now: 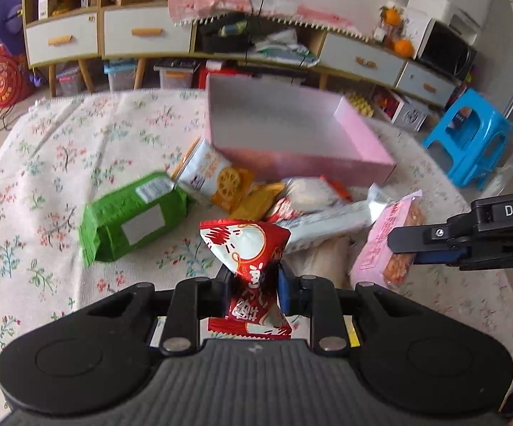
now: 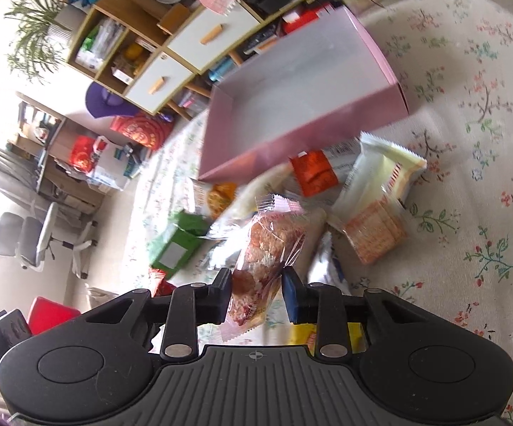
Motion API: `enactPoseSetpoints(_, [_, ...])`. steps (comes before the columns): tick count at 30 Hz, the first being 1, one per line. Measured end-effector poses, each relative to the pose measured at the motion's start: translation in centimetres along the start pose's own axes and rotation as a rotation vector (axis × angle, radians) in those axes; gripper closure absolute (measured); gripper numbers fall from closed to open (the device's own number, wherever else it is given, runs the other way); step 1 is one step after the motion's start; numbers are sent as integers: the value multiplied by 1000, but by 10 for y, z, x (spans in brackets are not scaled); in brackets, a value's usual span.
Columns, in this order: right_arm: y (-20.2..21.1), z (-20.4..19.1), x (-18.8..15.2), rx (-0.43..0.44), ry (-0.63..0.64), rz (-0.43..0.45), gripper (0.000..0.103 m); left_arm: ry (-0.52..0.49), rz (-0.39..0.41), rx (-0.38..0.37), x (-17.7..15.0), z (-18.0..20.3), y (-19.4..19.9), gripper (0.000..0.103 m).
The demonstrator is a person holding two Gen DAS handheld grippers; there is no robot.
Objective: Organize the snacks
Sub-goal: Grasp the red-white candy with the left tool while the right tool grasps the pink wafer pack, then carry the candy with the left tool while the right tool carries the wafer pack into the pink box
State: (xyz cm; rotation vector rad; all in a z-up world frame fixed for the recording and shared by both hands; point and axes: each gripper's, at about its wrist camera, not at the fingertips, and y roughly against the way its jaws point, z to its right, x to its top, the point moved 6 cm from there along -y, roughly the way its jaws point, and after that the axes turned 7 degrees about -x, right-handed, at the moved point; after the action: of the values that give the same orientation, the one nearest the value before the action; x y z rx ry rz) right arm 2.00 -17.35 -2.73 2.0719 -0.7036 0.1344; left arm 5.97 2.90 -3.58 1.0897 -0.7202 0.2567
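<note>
My left gripper (image 1: 254, 285) is shut on a red and white snack packet (image 1: 247, 248) and holds it above the flowered tablecloth. My right gripper (image 2: 258, 293) is shut on a pink-edged clear packet of reddish crisp cakes (image 2: 267, 248); it shows from the side in the left wrist view (image 1: 402, 241), closed on the same pink packet (image 1: 388, 238). An empty pink box (image 1: 302, 163) stands open beyond the snack pile; it also shows in the right wrist view (image 2: 292, 142). A green packet (image 1: 132, 216), a lotus-chip bag (image 1: 217, 177) and a white bar (image 1: 331, 220) lie in the pile.
A pale yellow cracker pack (image 2: 377, 206) and an orange packet (image 2: 315, 172) lie by the box. A blue plastic stool (image 1: 469, 138) stands right of the table. Cabinets with drawers (image 1: 142, 32) line the far wall.
</note>
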Motion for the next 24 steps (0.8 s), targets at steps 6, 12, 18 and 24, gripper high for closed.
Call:
enactPoseSetpoints(6, [23, -20, 4, 55, 49, 64, 74, 2, 61, -27, 12, 9, 12, 81])
enactPoseSetpoints(12, [40, -36, 17, 81, 88, 137, 75, 16, 117, -37, 27, 8, 17, 81])
enactPoseSetpoints(18, [47, -38, 36, 70, 75, 194, 75, 32, 158, -47, 44, 8, 15, 81])
enactPoseSetpoints(24, [38, -32, 60, 45, 29, 211, 75, 17, 158, -65, 69, 7, 1, 81])
